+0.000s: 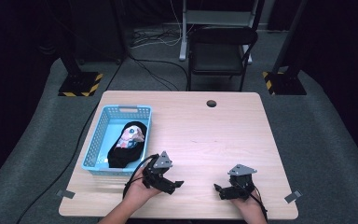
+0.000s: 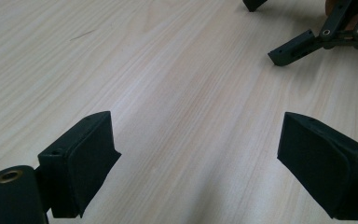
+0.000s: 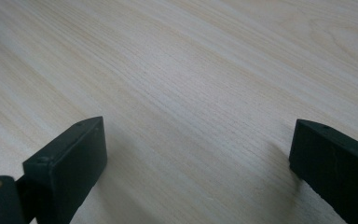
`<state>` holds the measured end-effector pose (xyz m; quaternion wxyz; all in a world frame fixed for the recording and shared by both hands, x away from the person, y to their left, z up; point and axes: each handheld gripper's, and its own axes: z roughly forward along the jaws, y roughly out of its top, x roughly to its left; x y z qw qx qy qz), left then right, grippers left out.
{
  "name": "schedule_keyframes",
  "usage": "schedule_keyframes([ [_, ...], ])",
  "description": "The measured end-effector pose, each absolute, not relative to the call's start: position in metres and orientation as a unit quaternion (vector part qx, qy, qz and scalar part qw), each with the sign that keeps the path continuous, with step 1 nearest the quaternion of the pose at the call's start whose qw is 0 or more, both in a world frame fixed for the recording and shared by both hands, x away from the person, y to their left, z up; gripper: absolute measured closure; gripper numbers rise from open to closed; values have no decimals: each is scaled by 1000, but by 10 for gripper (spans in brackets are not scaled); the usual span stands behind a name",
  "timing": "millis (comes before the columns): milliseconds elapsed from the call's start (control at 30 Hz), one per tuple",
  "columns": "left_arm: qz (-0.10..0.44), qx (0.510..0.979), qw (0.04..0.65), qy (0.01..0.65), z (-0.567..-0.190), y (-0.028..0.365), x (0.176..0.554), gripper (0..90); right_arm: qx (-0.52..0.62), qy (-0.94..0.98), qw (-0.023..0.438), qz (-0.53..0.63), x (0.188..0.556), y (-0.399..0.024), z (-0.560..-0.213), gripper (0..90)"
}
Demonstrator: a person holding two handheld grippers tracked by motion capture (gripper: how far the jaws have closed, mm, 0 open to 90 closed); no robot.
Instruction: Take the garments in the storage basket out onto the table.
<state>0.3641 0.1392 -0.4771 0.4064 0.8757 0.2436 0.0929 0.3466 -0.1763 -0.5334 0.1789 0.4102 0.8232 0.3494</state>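
A blue plastic basket (image 1: 99, 135) stands on the left of the wooden table (image 1: 205, 135). Inside it lies a dark garment with a pale printed patch (image 1: 129, 142). My left gripper (image 1: 176, 185) rests low near the table's front edge, just right of the basket, open with nothing between its jaws. Its own view shows the left gripper (image 2: 196, 158) over bare wood, with the other gripper's fingertips (image 2: 291, 50) at the top right. My right gripper (image 1: 218, 190) sits at the front right, also open and empty, and the right gripper (image 3: 198, 158) looks along bare wood.
A round cable hole (image 1: 211, 103) sits near the table's far edge. Behind the table stand a black chair (image 1: 221, 51) and two stand bases with yellow-black stripes (image 1: 80, 84). A cable (image 1: 81, 140) runs along the floor on the left.
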Motion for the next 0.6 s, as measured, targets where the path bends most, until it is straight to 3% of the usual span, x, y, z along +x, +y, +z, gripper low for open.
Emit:
schedule_keyframes([
  [600,88,872,409,255,-469,148,368,89,410,823,179,349,347,-176,-533,33],
])
